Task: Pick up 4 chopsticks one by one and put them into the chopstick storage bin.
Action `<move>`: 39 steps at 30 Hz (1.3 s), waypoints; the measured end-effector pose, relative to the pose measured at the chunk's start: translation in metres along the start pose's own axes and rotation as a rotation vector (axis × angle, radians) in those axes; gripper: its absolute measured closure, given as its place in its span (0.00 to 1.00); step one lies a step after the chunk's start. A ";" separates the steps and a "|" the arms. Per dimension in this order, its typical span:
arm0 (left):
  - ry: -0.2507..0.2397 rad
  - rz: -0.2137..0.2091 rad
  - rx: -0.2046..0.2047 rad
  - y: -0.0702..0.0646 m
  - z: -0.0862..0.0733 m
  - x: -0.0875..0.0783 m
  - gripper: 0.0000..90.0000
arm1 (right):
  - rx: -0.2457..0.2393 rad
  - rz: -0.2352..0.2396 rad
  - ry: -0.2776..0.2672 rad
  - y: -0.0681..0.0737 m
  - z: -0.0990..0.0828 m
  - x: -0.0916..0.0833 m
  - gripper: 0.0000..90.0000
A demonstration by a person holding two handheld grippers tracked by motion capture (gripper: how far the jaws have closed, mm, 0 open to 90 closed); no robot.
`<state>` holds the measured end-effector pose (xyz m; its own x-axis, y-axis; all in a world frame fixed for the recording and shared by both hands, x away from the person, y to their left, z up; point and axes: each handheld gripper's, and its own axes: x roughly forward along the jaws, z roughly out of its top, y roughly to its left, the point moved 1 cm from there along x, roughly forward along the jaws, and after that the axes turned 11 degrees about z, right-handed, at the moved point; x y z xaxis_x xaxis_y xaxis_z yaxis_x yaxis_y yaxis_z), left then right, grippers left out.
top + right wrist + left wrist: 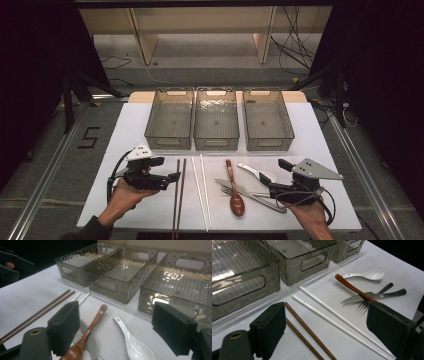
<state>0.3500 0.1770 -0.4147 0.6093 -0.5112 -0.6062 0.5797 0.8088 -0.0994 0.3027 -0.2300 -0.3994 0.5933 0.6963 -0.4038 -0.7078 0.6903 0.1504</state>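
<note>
Both sets of jaws spread wide, nothing between the pads. Left gripper hangs just left of the brown chopsticks; right gripper sits right of the cutlery pile, well apart from those sticks.

Brown chopsticks lie parallel on the white table, near side of the three empty bins, with the white chopsticks just to their right. Further right of the brown pair: wooden spoon lying across the knife and fork, white ceramic spoon beyond.

My read on handling: sticks are light, stiff, thin and smooth, so they'll roll or scissor if pinched off-centre. I'd take both together near mid-length, pads across them, low to the table. Flat lie means little clearance, so expect pad scrape. Ceramic spoon looks slippery and chippable; take it by the handle, gently.
</note>
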 end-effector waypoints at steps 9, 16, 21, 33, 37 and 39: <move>0.047 0.010 0.009 -0.006 0.002 0.003 0.17 | 0.003 0.010 0.007 0.000 0.000 0.000 0.25; 0.122 0.072 -0.009 -0.006 0.004 0.006 0.18 | 0.008 0.010 0.015 -0.001 0.000 0.000 0.26; 0.181 0.083 -0.001 -0.009 0.005 0.011 0.23 | 0.007 0.011 0.024 -0.002 0.000 0.001 0.26; 0.429 0.144 0.057 -0.011 -0.007 0.041 0.29 | -0.012 0.033 0.061 0.001 -0.001 0.005 0.26; 0.471 0.159 0.068 -0.009 -0.009 0.047 0.32 | -0.013 0.038 0.067 0.001 -0.001 0.006 0.26; 0.484 0.162 0.069 -0.010 -0.010 0.049 0.33 | -0.011 0.038 0.070 0.001 -0.001 0.006 0.26</move>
<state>0.3684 0.1471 -0.4511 0.3833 -0.1747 -0.9070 0.5433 0.8367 0.0685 0.3054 -0.2255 -0.4028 0.5381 0.7064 -0.4598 -0.7338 0.6610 0.1568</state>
